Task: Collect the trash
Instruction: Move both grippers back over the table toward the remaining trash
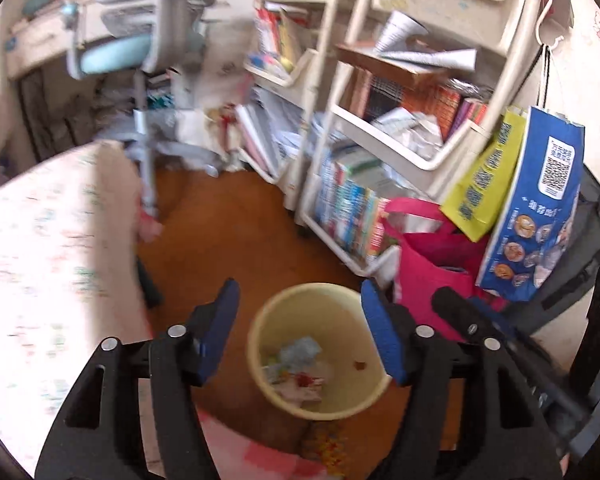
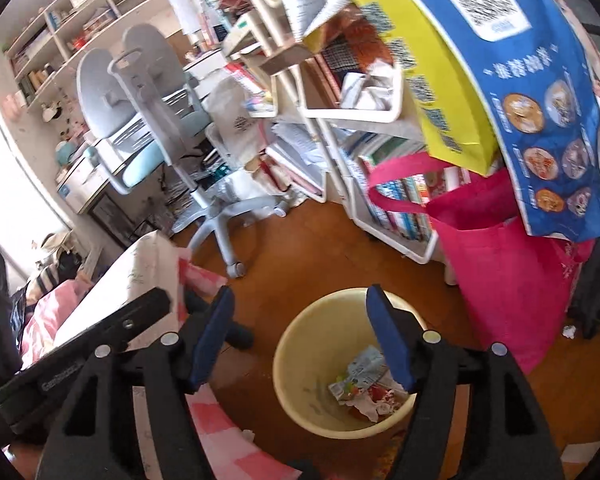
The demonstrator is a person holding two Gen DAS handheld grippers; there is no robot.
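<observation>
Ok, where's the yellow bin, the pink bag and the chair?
yellow bin [image 2: 300,384]: right wrist view, bare inner wall.
pink bag [image 2: 500,280]: right wrist view, front side.
chair [image 2: 140,162]: right wrist view, blue seat.

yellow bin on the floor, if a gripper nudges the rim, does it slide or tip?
The yellow bin looks like thin plastic holding only a few wrappers, so probably light. It would likely slide on the smooth wooden floor. A high rim push might tip it.
</observation>
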